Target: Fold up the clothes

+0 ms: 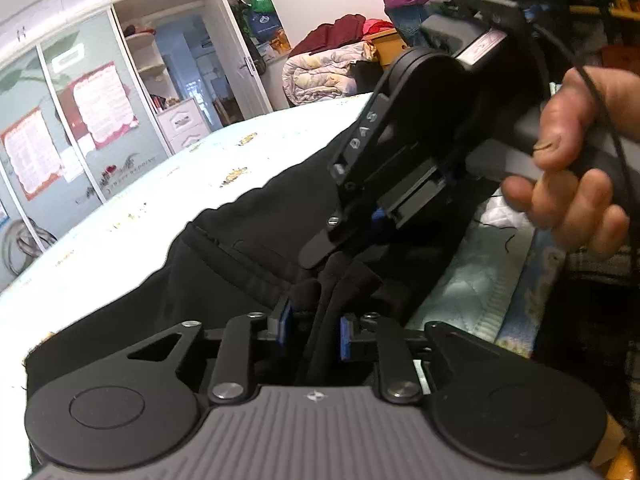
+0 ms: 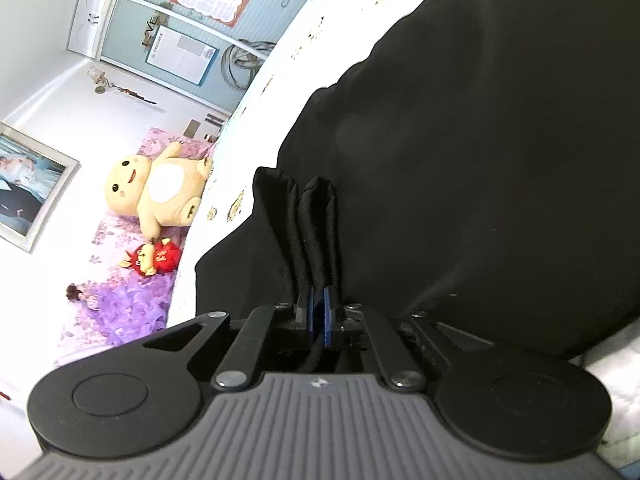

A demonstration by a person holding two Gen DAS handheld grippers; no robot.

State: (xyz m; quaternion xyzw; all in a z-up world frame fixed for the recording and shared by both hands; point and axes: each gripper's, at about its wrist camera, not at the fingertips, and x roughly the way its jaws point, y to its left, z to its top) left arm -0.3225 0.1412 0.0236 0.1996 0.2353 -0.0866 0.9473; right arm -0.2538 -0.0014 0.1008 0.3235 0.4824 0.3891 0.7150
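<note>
Black fabric, a dark garment [image 1: 224, 248], lies spread across the pale patterned bedspread [image 1: 132, 216] in front of me, its near end bunched up at my two tools.

Left gripper [image 1: 314, 330]: the blue pads [image 1: 285, 330] stand a little apart with a gathered ridge of the black cloth running up between them. The cloth fills most of the gap, but I cannot tell whether the pads are pressing on it.

Right gripper [image 2: 319, 312]: the blue pads are almost together, and a thin pleated fold of the garment [image 2: 460, 140] is pinched between them, rising in two upright ridges just beyond the tips. In the left wrist view this gripper [image 1: 320, 246] comes in from the upper right, tilted downward, its tip meeting the same bunch of cloth just beyond my left pads. My right hand [image 1: 576, 160] wraps its handle, a thin black cable across the knuckles.

Beyond the bed: a wardrobe [image 1: 92, 92] with posters on its doors, a heap of bedding [image 1: 324, 72]. From the right wrist, a tan plush toy [image 2: 156, 192] and a small red one [image 2: 154, 258] lie on a purple floral cover [image 2: 120, 304]
</note>
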